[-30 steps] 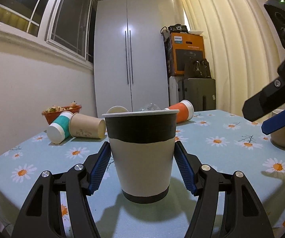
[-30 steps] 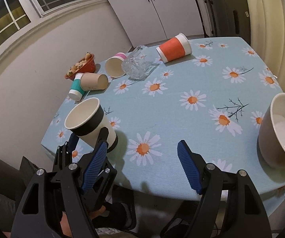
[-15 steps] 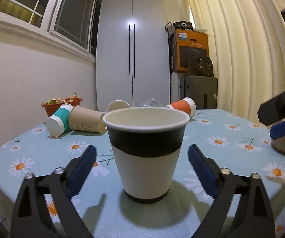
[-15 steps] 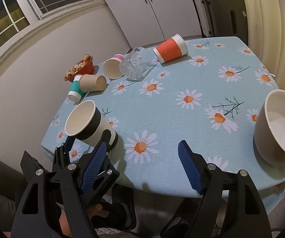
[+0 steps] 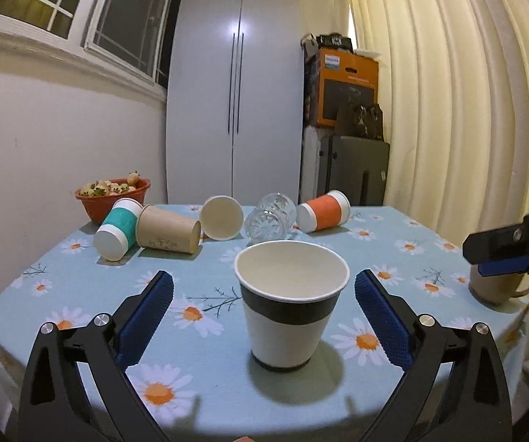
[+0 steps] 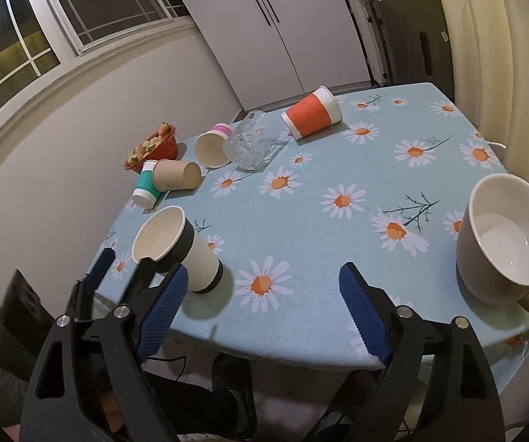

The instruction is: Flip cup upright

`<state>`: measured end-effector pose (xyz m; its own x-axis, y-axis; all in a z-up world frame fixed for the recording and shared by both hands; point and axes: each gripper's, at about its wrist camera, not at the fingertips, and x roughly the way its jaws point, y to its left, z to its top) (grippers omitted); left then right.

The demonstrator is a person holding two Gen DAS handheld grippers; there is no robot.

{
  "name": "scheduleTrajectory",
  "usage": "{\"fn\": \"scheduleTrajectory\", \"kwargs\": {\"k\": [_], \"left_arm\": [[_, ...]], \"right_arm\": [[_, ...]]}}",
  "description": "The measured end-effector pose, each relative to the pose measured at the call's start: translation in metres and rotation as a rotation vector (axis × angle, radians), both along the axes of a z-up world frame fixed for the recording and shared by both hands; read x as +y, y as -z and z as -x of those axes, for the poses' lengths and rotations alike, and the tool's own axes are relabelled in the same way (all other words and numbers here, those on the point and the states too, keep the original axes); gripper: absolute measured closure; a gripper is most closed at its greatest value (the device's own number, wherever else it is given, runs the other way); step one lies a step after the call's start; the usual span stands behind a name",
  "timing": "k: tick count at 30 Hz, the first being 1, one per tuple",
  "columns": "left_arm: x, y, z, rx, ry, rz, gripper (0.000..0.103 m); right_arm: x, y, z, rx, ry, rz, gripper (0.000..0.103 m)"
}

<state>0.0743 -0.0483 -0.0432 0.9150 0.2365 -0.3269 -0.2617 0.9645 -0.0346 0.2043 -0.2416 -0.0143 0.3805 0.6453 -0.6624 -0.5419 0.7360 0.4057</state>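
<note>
A white paper cup with a black band stands upright near the table's front edge; it also shows in the right wrist view. My left gripper is open, its blue pads well apart on either side of the cup and pulled back, not touching it. My right gripper is open and empty above the front edge of the table, to the right of the cup. Its fingers show at the right of the left wrist view.
Several cups lie on their sides at the back: teal, brown, pink-bottomed and orange, with a glass tumbler. A red bowl stands back left, a beige mug right. Daisy tablecloth.
My left gripper has opened, let go of the black-banded cup and drawn back and up from it. The cup stays upright. The right gripper has hardly moved.
</note>
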Motion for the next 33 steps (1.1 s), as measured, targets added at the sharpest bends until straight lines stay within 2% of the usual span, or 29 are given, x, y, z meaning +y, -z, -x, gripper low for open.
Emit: {"fn": "scheduleTrajectory", "kwargs": {"k": [4, 7, 12, 18, 22, 33], "left_arm": [[0.006, -0.017, 0.014, 0.027, 0.029, 0.011, 0.007], [0.014, -0.034, 0.027, 0.038, 0.063, 0.021, 0.006], [0.029, -0.065, 0.051, 0.040, 0.115, 0.029, 0.007], [0.047, -0.080, 0.085, 0.072, 0.180, 0.042, 0.007], [0.049, -0.077, 0.102, 0.097, 0.207, 0.019, 0.007], [0.042, -0.064, 0.115, 0.140, 0.236, 0.027, 0.007]], "right_arm": [[-0.006, -0.006, 0.011, -0.036, 0.021, -0.015, 0.014], [-0.009, -0.022, 0.032, -0.176, 0.032, -0.012, 0.005], [-0.004, -0.037, 0.064, -0.323, 0.027, 0.031, 0.005], [0.000, -0.053, 0.104, -0.477, -0.015, 0.090, 0.005], [0.000, -0.054, 0.119, -0.504, -0.024, 0.119, 0.005], [-0.014, -0.045, 0.131, -0.465, 0.009, 0.127, 0.005]]}}
